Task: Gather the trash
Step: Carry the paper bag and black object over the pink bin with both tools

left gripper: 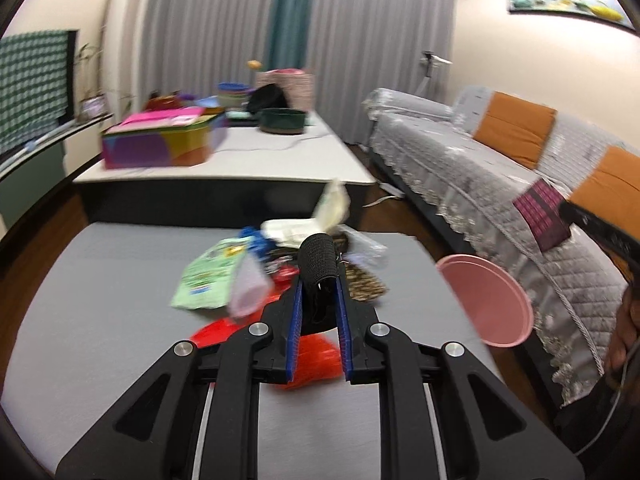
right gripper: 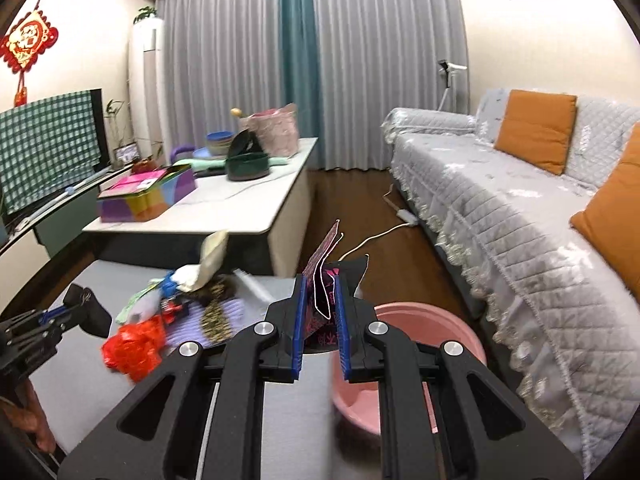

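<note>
In the left wrist view, my left gripper is pinching a black piece of trash, maybe a rolled band or cloth, and it is lifted above the grey table. Below it I see a heap of trash not yet collected: a green packet, a red plastic bag, white crumpled paper and some more wrappers. The pink basin is at the right, off the table edge, and its inside is hidden from here. In the right wrist view, my right gripper is pressed on a dark pink wrapper, held near above the pink basin. The part of the basin I can see looks empty. I judge the task is at its beginning: two pieces are in hand, not yet dropped, and most of the heap remains.
</note>
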